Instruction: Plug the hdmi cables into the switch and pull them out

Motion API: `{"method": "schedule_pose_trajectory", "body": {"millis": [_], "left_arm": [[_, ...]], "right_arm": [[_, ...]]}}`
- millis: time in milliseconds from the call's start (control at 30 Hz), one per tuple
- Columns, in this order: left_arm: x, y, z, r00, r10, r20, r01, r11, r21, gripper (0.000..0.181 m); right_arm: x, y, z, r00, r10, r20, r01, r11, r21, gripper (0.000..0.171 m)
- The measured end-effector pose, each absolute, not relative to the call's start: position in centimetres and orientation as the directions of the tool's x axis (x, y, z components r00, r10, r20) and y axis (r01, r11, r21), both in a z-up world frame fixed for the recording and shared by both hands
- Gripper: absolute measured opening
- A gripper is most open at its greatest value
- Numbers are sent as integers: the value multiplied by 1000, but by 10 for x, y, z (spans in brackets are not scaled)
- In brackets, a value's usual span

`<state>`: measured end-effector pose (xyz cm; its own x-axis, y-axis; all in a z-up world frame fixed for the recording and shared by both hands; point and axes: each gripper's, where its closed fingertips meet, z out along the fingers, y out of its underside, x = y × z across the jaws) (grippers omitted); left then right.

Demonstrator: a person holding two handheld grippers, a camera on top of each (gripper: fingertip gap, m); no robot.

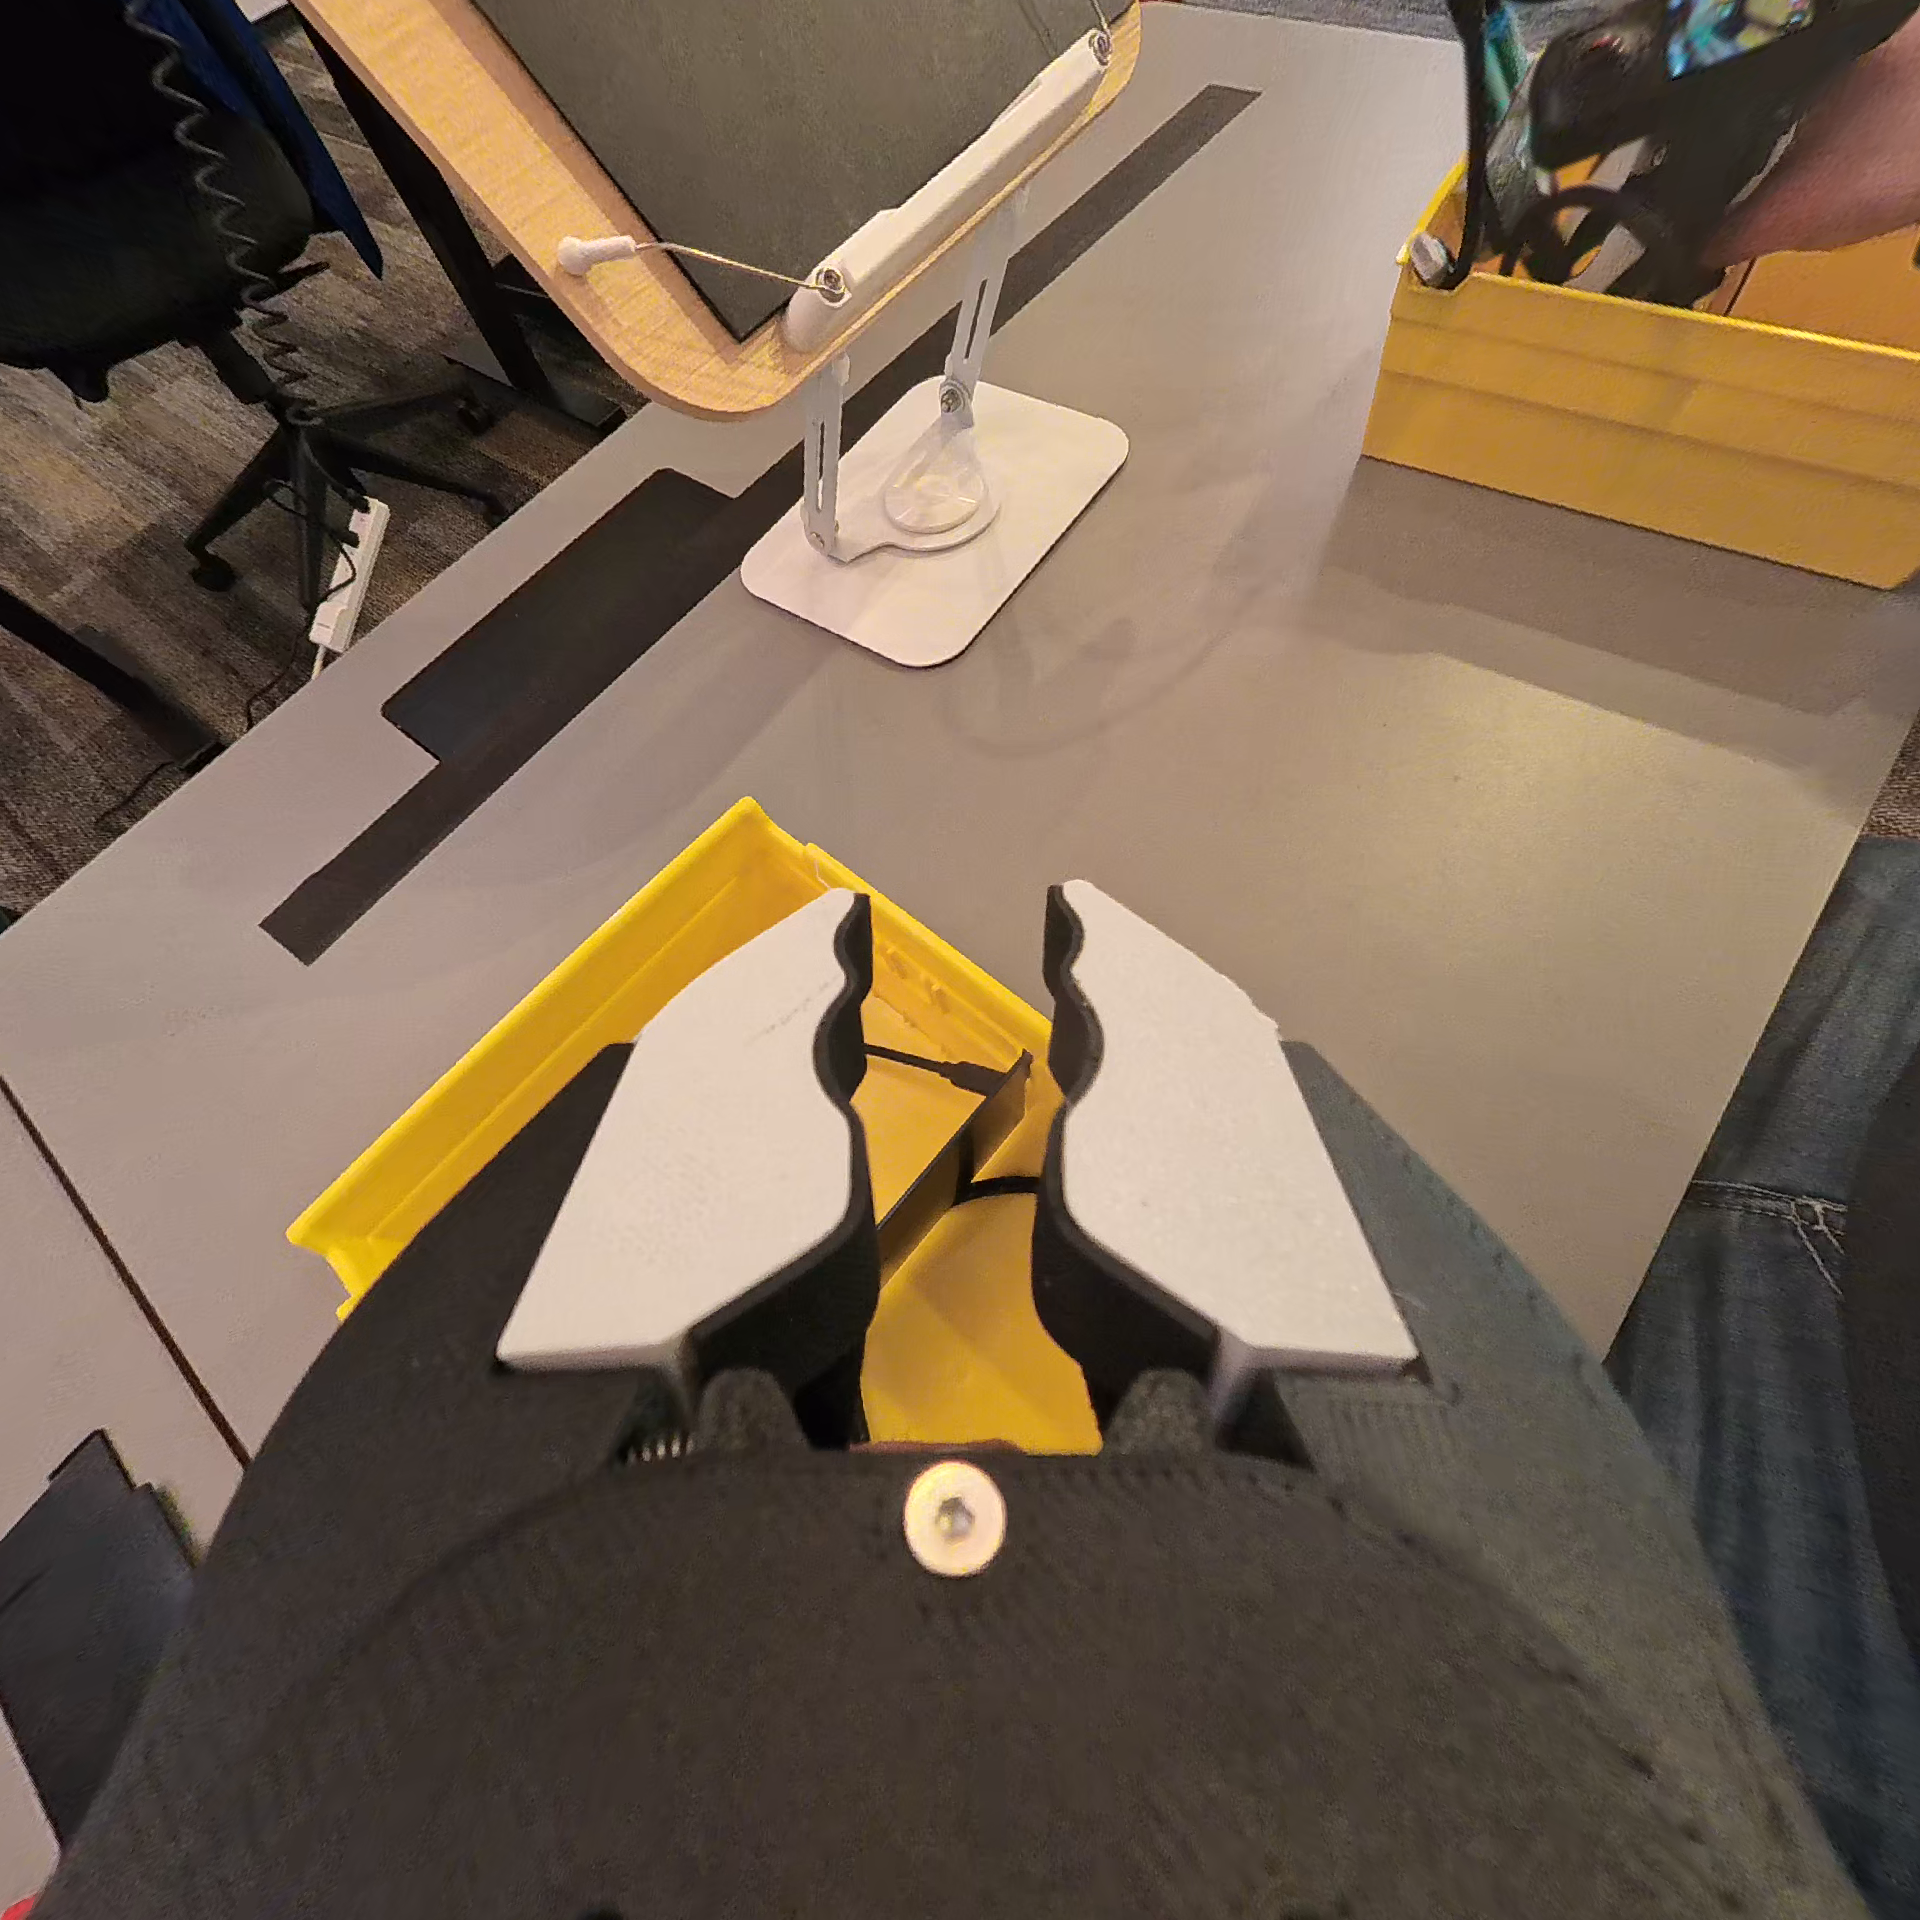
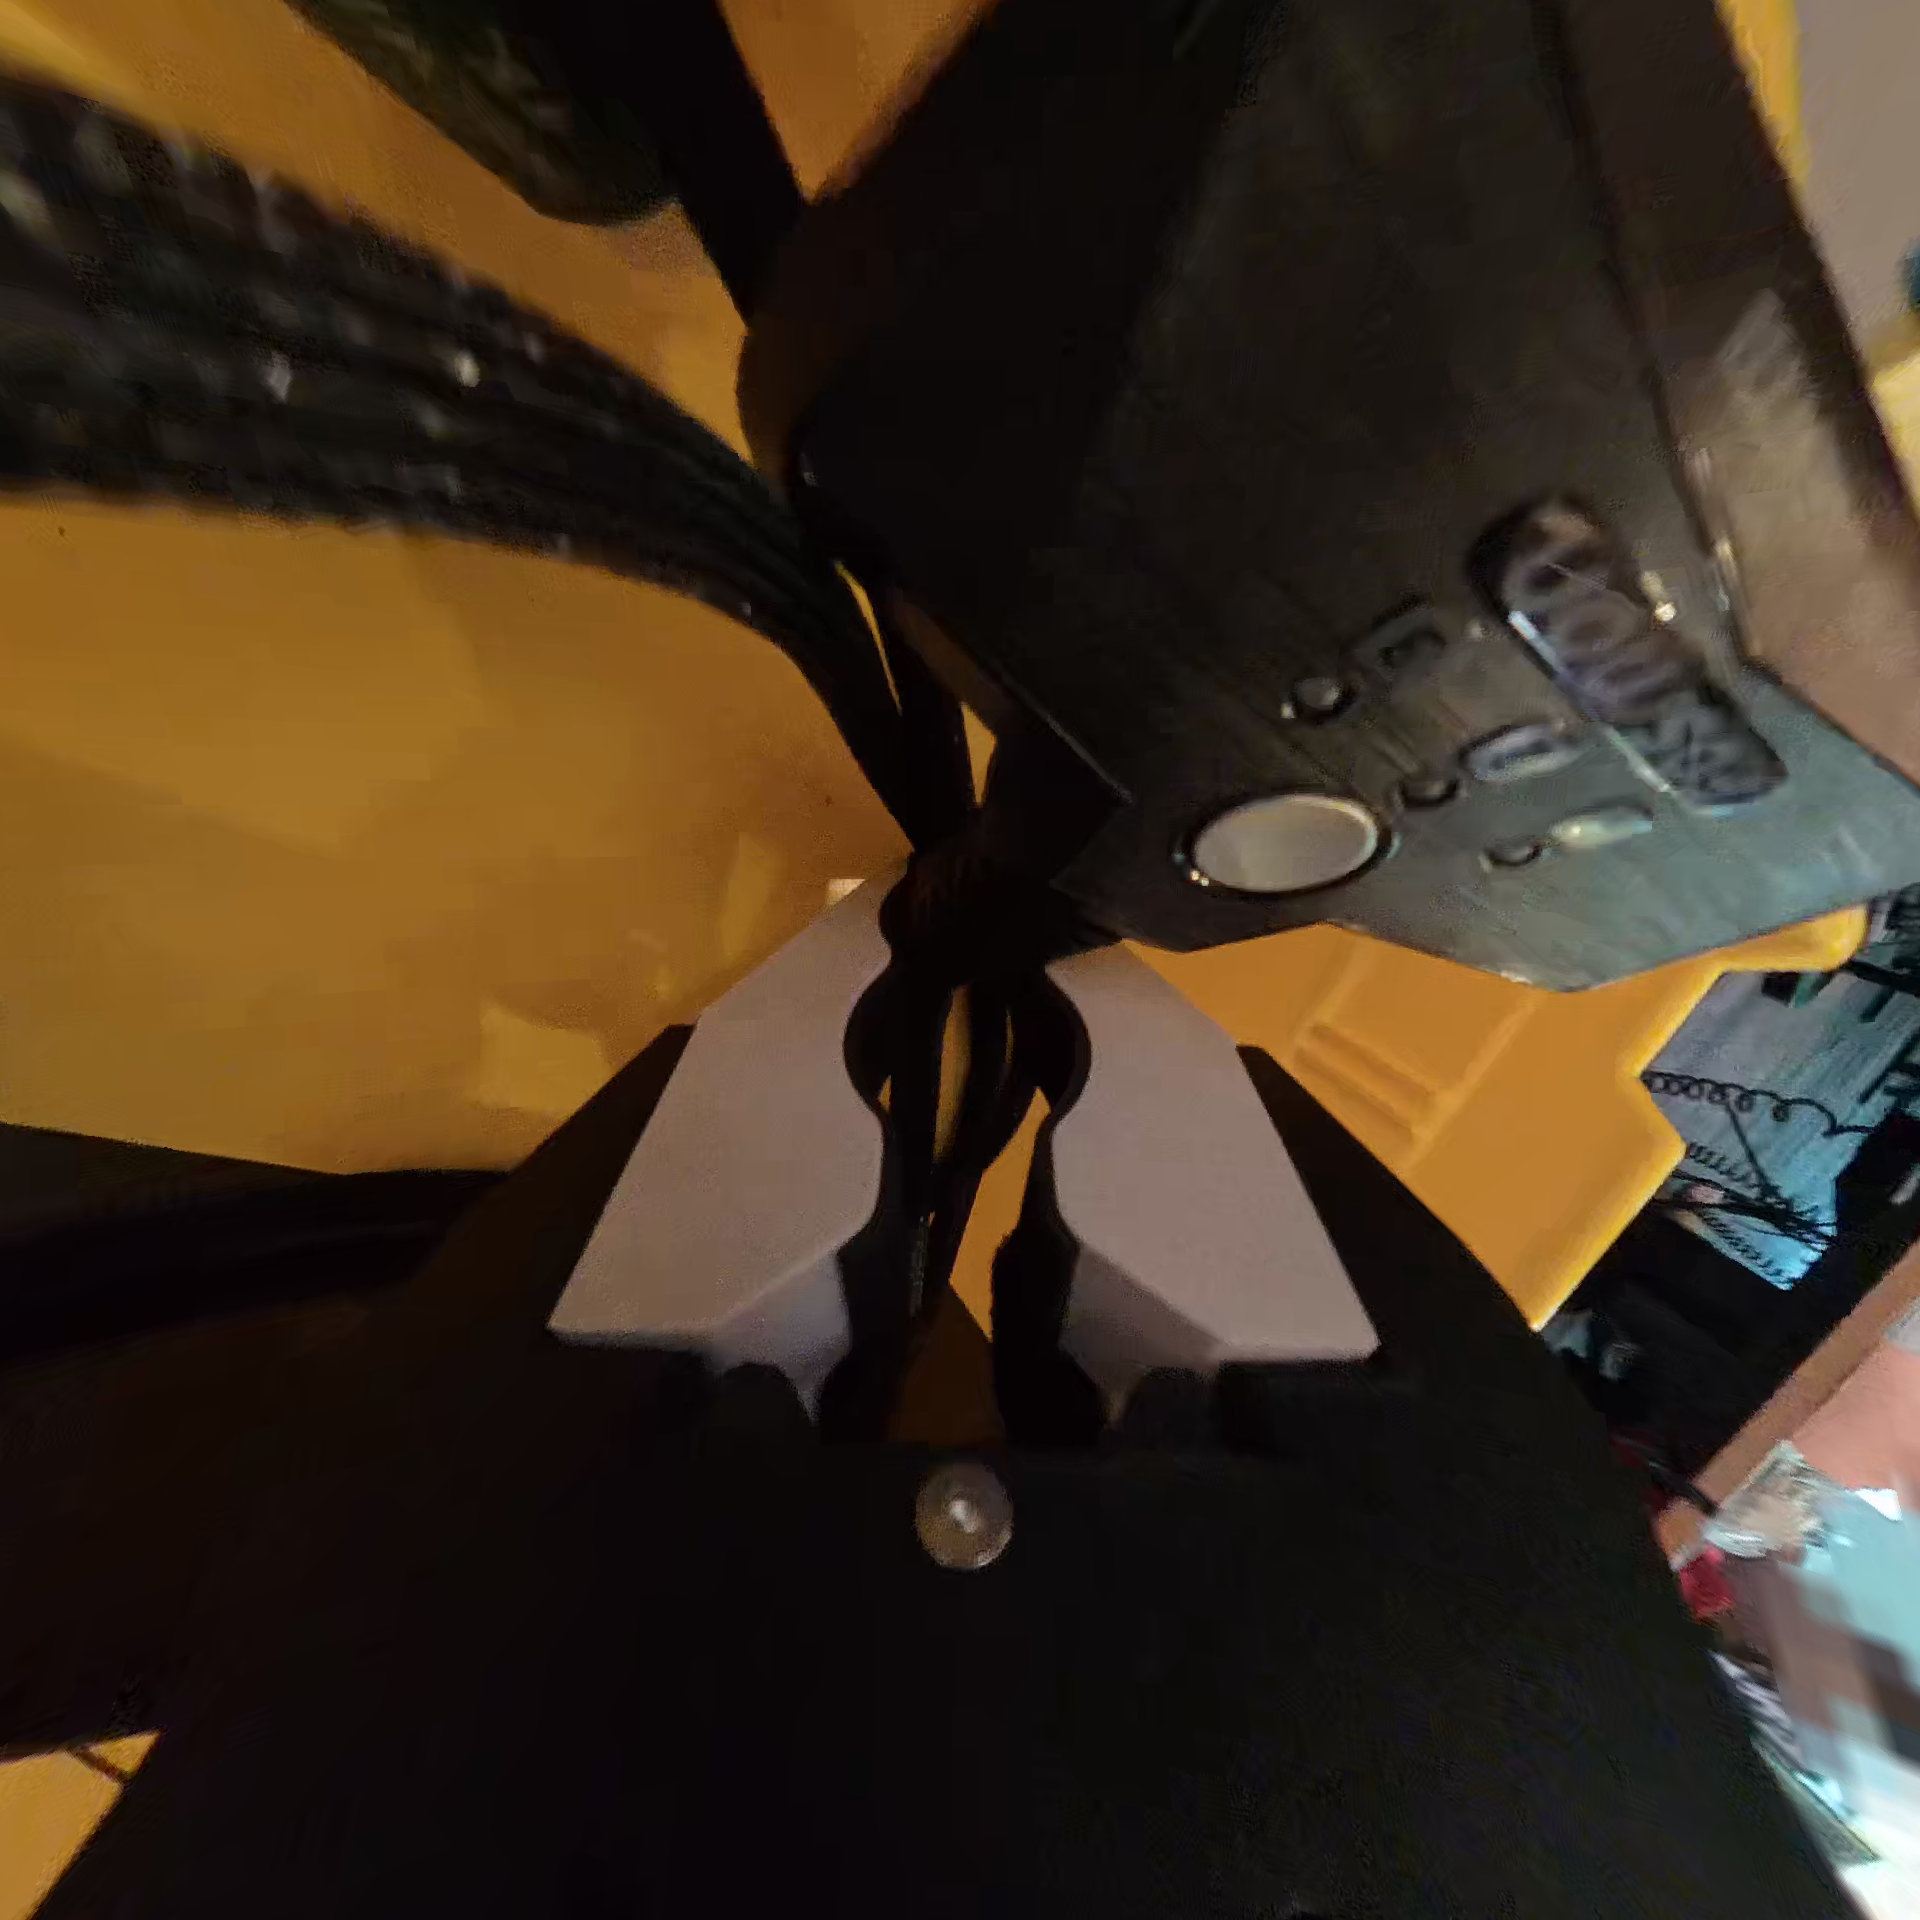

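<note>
The right gripper (image 2: 966, 1049) is clamped on thin black cords (image 2: 951, 1101) inside the far yellow plastic bin (image 2: 1455, 1091); the black box-shaped HDMI switch (image 2: 1299, 468) lies just beyond, upper right. The left gripper (image 1: 951, 997) hovers parted, empty, over the near yellow bin (image 1: 623, 997).

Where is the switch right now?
In the right wrist view, the black switch sits upper right inside the yellow bin, just beyond the right gripper, whose jaws are shut on the thin cables.
</note>
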<state>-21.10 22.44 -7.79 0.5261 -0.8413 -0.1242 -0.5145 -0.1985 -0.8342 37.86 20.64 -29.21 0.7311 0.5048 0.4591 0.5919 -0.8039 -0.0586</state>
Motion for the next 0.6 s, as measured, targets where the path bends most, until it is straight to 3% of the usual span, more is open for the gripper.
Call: {"method": "schedule_pose_trajectory", "body": {"millis": [167, 267, 300, 367, 400, 600], "left_arm": [[-211, 225, -76, 526, -841, -124, -513, -198, -835, 31], [-213, 223, -76, 526, -840, -134, -522, -194, -830, 31], [-214, 223, -74, 528, -838, -139, -523, -192, -830, 31], [-216, 223, -70, 531, -836, -138, -515, -189, -836, 31], [-217, 223, -68, 533, -836, -134, -508, -189, -840, 31], [-220, 225, -70, 542, -831, -124, -505, -204, -839, 31]], "right_arm": [[380, 203, -291, 652, 615, 443, 632, -764, 129, 15], [379, 202, -290, 607, 663, 438, 667, -725, 172, 22], [379, 200, -288, 599, 673, 434, 677, -715, 173, 25], [378, 200, -280, 618, 644, 451, 661, -736, 146, 62], [375, 198, -276, 632, 637, 440, 662, -740, 121, 69], [361, 187, -256, 731, 595, 334, 637, -770, -22, 82]]}}
